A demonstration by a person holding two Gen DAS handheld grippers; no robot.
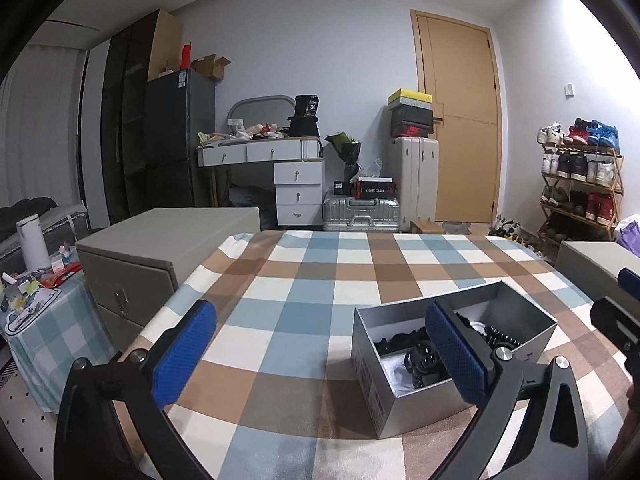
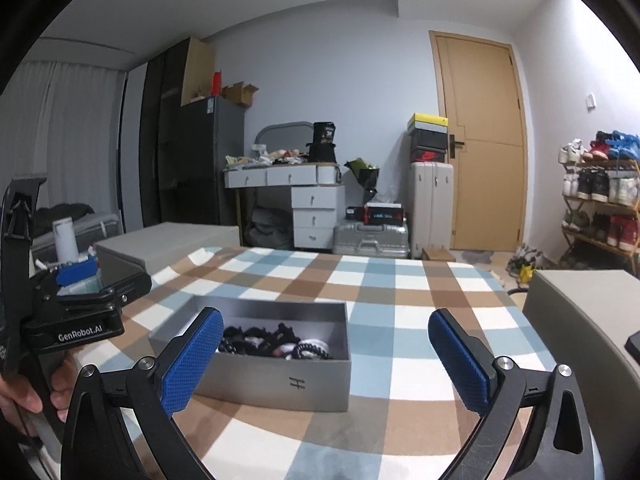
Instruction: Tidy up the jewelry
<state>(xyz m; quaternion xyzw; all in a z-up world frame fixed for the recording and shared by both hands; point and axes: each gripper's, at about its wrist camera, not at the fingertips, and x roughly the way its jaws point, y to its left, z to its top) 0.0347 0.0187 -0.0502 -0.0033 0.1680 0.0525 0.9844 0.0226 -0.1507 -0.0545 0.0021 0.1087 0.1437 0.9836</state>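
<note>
Left fingers: spread wide apart, nothing between them, hovering over the checked cloth.
Right fingers: likewise wide apart and empty.
Box: grey, lidless, on the surface; beside the left gripper's right finger, ahead of the right gripper's left finger.
Jewelry: dark tangle of bands and beads lying inside the box.
Hand: grips the left tool's handle.
</note>
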